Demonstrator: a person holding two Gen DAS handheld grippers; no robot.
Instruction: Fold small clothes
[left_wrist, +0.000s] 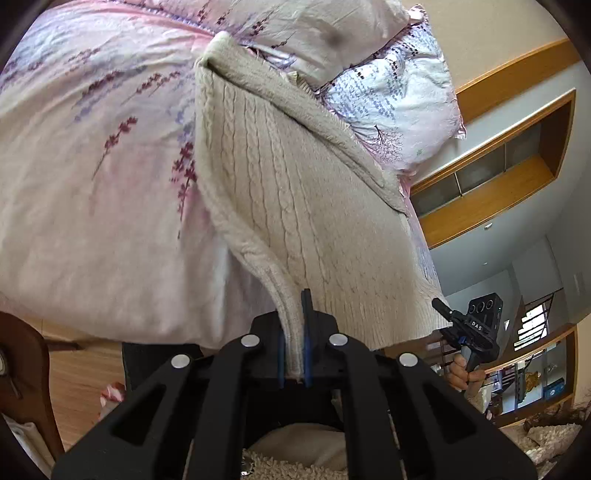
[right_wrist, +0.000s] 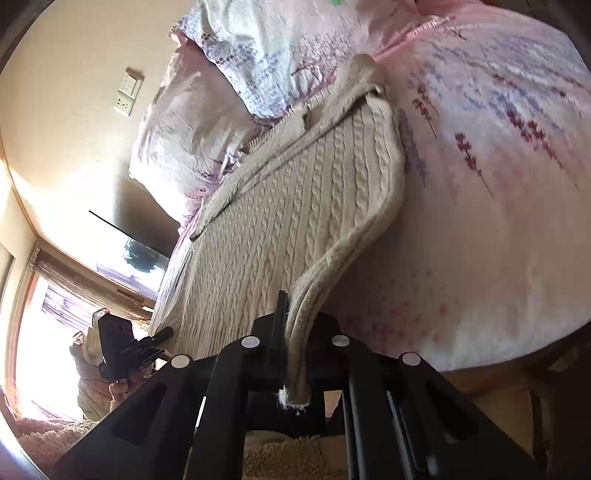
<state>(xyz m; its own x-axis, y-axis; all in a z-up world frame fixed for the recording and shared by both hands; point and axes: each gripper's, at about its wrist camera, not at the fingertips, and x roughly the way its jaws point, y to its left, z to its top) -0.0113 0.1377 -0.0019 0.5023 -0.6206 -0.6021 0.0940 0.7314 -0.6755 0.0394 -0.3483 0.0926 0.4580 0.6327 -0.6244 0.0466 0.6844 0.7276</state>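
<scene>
A cream cable-knit sweater (left_wrist: 295, 192) lies spread on the floral bed cover (left_wrist: 92, 184), its far end near the pillows. My left gripper (left_wrist: 294, 314) is shut on one near corner of its ribbed hem, lifting it off the bed. My right gripper (right_wrist: 291, 317) is shut on the other near corner of the sweater (right_wrist: 288, 206). Each gripper shows in the other's view: the right one (left_wrist: 443, 314) at the sweater's right edge, the left one (right_wrist: 162, 334) at its left edge.
Two floral pillows (left_wrist: 399, 92) lie at the head of the bed. A wooden wall shelf (left_wrist: 517, 177) is beyond. A window (right_wrist: 55, 314) and a dark screen (right_wrist: 140, 254) are at left in the right wrist view. Wooden floor (left_wrist: 81, 384) lies below the bed edge.
</scene>
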